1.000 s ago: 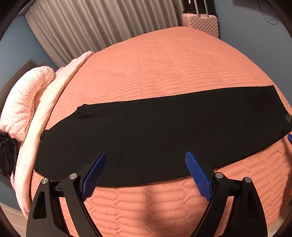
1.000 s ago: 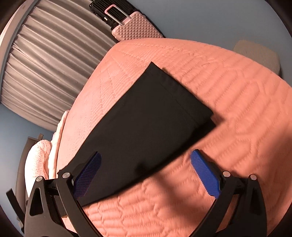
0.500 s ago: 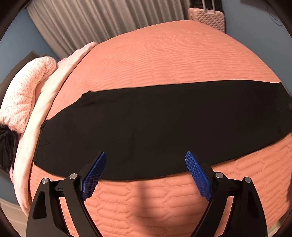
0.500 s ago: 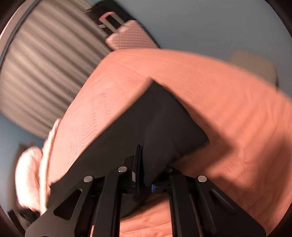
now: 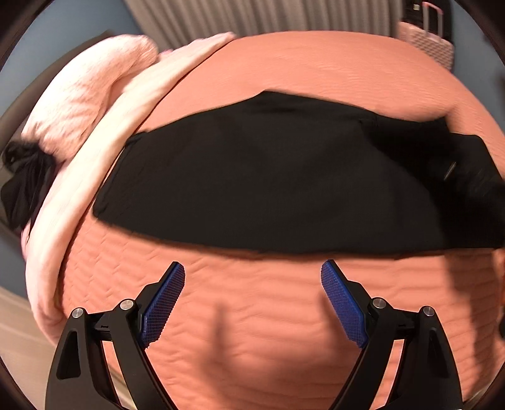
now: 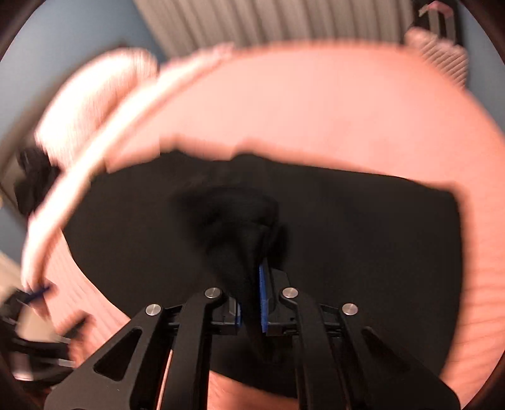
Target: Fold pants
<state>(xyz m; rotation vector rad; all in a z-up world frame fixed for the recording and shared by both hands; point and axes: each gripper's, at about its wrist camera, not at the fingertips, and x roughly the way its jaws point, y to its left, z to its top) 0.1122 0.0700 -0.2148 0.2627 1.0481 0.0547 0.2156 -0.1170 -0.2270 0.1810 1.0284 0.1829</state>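
The black pants point(image 5: 268, 186) are lying across the salmon quilted bedspread point(image 5: 300, 66) of the bed, spread flat as a broad dark band with the fabric bunching and rising at the end farthest from the pillows. The left gripper point(image 5: 252, 290) is hovering over bare bedspread just short of the near edge of the pants; its jaws are standing wide apart with the blue pads point(image 5: 164, 302) facing each other and nothing between them, and they are not touching the pants. The right gripper point(image 6: 252, 299) is positioned over the pants; its jaws are pressing together on a pinched fold of the black fabric, which is rising in a cone from the flat part of the pants point(image 6: 363, 236) up between the blue pads point(image 6: 263, 299). The right wrist view is motion-blurred, so finer detail of the fold cannot be determined. A pale pink blanket point(image 5: 104, 135) is running along the edge of the bedspread beyond one end of the pants, with a light pink speckled pillow point(image 5: 85, 94) lying just outside it and a dark bundle of cloth point(image 5: 25, 186) sitting beside the pillow. Grey pleated curtains point(image 5: 268, 15) are hanging behind the bed on the far side from the pants, and a pink suitcase point(image 5: 426, 44) is standing at the far corner of the bed, well apart from the pants.
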